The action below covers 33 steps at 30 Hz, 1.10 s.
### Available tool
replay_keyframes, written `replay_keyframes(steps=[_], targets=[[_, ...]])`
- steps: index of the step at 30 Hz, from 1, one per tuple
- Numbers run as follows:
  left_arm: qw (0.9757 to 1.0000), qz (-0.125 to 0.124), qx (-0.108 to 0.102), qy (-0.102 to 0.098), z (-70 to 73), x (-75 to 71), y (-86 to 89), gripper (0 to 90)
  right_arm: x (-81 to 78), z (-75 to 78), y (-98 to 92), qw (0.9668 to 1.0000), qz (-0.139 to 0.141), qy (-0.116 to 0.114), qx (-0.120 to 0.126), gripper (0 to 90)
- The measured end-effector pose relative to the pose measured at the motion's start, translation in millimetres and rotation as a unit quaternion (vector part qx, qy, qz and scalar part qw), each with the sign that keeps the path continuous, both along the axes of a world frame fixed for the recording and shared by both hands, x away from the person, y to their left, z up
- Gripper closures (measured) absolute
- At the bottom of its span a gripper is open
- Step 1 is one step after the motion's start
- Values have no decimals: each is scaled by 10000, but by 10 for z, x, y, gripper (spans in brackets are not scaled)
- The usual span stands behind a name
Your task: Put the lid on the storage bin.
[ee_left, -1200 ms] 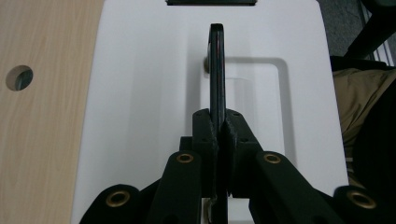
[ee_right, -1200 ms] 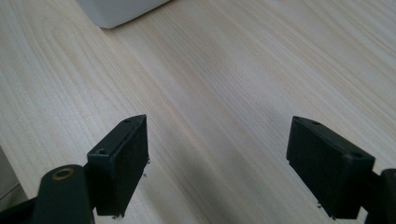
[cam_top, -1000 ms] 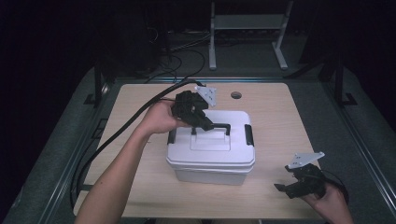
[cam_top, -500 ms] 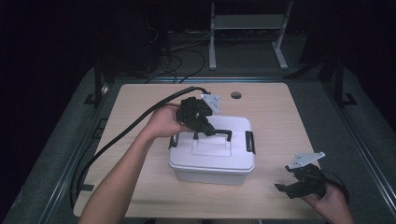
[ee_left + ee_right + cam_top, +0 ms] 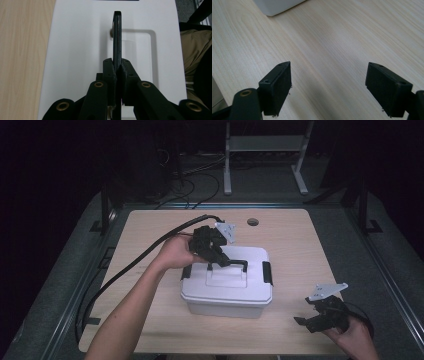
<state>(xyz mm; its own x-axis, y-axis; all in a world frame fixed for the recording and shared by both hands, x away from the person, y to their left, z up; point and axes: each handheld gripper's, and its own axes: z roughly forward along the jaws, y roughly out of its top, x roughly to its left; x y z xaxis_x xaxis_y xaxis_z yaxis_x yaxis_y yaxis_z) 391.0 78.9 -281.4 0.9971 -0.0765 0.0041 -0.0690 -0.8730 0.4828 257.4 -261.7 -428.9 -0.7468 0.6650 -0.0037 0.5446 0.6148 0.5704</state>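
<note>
Two grippers were at a wooden table. A white lidded box sat at the table's middle. The left gripper, over the box's far left part, pinched the black carry handle, which stood raised on the lid. The right gripper rested near the table's near right corner, jaws spread wide over bare wood.

Both matte black plastic hand-held grippers, left and right, carry brass-ringed screws, grey three-cornered plates and thick black cables; forearms are bare.
</note>
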Motion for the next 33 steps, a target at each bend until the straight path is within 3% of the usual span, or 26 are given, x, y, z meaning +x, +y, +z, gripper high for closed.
replay_keyframes(steps=[6, 13, 22, 24, 33], targets=[[10000, 26, 29, -1, 3, 3, 2, 831, 0, -1, -3, 10000, 1, 0, 3, 204], [9998, 94, -168, -88, 124, -35, 84, 669, -3, -10, -11, 10000, 6, 8, -13, 203], [9989, 278, -229, -296, 232, -76, 270, 579, -5, 3, 18, 10000, 4, -3, -24, 203], [9989, 299, -166, -331, 236, -79, 300, 568, 1, 2, 22, 10000, 15, -4, -29, 203], [9981, 434, -310, -313, 215, -59, 460, 553, 7, 2, 26, 10000, 2, 7, -21, 202]])
